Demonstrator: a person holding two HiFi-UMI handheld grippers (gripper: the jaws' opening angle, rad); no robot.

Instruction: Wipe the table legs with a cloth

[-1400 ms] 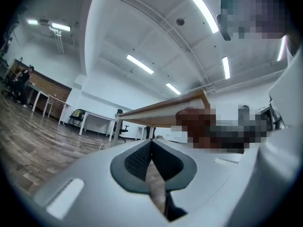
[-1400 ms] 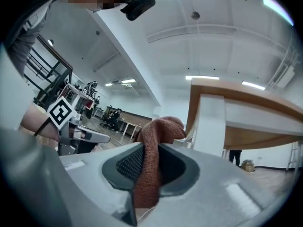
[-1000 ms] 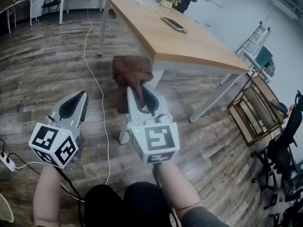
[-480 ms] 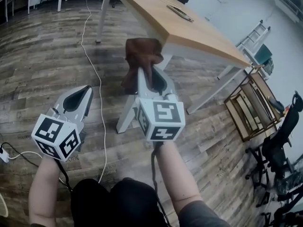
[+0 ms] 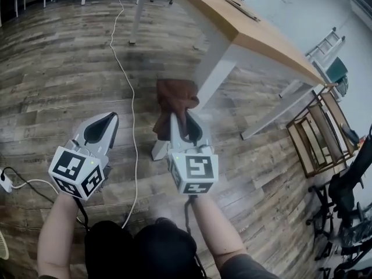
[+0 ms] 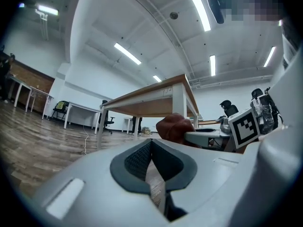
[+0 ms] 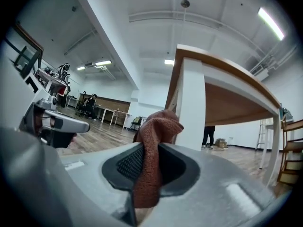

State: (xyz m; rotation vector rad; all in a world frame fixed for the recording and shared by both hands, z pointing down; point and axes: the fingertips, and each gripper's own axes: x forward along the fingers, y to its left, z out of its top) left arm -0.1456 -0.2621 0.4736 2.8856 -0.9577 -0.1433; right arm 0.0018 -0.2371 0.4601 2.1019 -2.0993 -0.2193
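A brown cloth (image 5: 174, 99) is bunched against the white slanted table leg (image 5: 216, 68), about halfway down it, below the wooden tabletop (image 5: 261, 36). My right gripper (image 5: 182, 120) is shut on the cloth. The right gripper view shows the cloth (image 7: 154, 131) pinched between the jaws of my right gripper (image 7: 150, 151), with the leg (image 7: 191, 108) just behind it. My left gripper (image 5: 110, 120) hangs to the left of the leg, apart from it. In its own view my left gripper (image 6: 151, 144) is shut with nothing in it, and the cloth (image 6: 174, 126) shows ahead.
A white cable (image 5: 131, 97) runs across the wood floor left of the leg, and a power strip (image 5: 4, 182) lies at the far left. A wooden rack (image 5: 318, 133), office chairs (image 5: 349, 197) and a stepladder (image 5: 326, 42) stand on the right.
My right gripper has carried the cloth from under the tabletop corner down along the leg. The left gripper has stayed beside it, shut.
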